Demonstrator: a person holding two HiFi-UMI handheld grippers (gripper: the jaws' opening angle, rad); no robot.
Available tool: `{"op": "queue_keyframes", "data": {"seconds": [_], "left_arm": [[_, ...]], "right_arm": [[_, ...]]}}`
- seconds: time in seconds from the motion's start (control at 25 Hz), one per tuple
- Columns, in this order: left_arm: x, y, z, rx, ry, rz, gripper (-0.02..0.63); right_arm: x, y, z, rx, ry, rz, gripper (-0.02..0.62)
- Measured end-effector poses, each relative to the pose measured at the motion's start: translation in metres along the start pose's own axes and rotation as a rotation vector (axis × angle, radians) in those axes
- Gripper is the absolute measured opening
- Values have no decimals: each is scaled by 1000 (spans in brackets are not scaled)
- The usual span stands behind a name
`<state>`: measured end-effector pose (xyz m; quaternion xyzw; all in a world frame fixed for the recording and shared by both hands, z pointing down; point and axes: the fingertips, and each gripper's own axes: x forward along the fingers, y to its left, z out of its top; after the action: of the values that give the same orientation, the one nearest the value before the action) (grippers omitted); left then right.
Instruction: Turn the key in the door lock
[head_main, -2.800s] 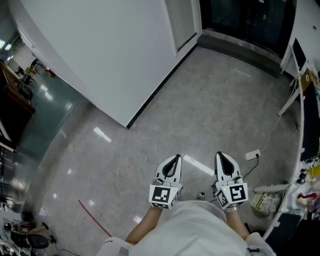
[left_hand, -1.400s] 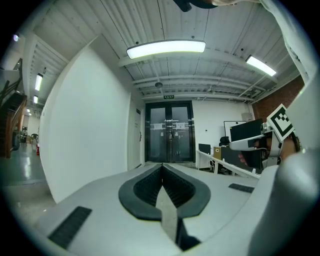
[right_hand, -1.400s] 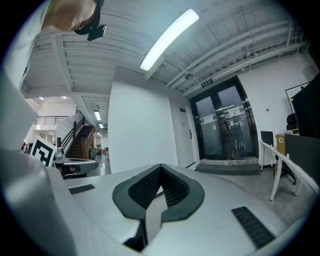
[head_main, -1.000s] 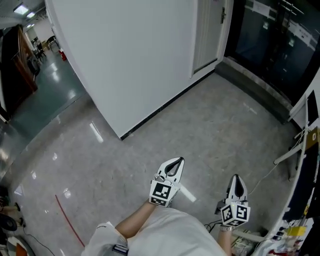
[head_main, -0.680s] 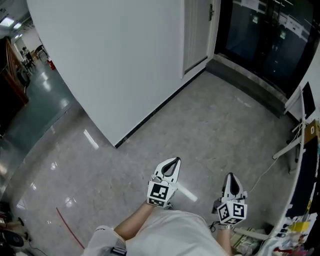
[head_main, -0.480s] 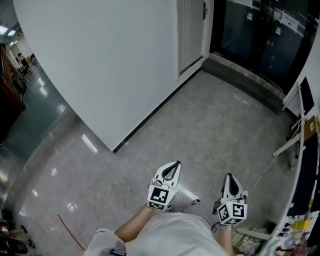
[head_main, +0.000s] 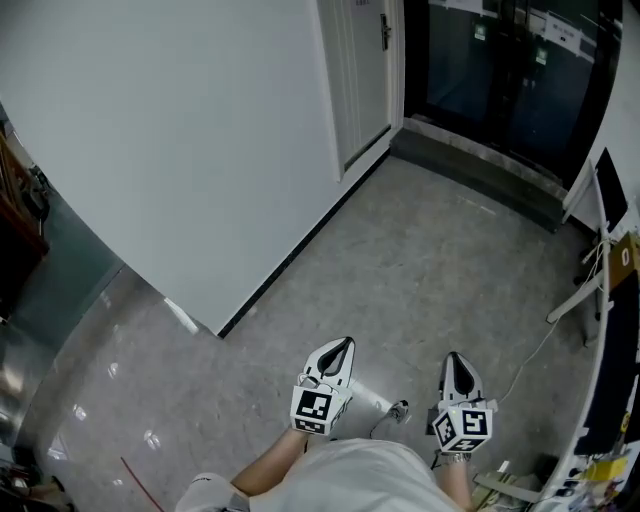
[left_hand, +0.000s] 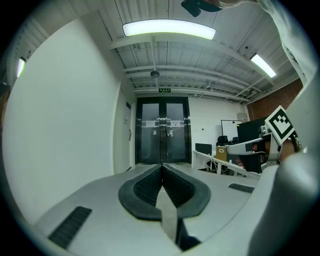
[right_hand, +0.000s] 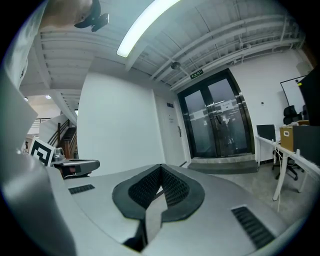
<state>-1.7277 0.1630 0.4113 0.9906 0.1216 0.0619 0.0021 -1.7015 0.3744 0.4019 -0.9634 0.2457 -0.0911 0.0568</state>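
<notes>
The left tongs (head_main: 343, 347) and right tongs (head_main: 455, 360) are held pressed together and empty, low in frame, aimed at the white door (head_main: 362, 70) at top, judged not yet within reach.

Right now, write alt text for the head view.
Seen from above, a person holds the left gripper and right gripper, both shut and empty, over a grey floor. Ahead, a white wall leads to a white door beside dark glass doors.
</notes>
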Motion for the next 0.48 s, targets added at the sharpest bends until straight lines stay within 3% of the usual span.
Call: {"op": "queue_keyframes", "data": {"seconds": [0.48], "left_arm": [[133, -31, 37, 7, -42, 77, 9]], "right_arm": [[85, -108, 45, -18, -26, 79, -4]]}}
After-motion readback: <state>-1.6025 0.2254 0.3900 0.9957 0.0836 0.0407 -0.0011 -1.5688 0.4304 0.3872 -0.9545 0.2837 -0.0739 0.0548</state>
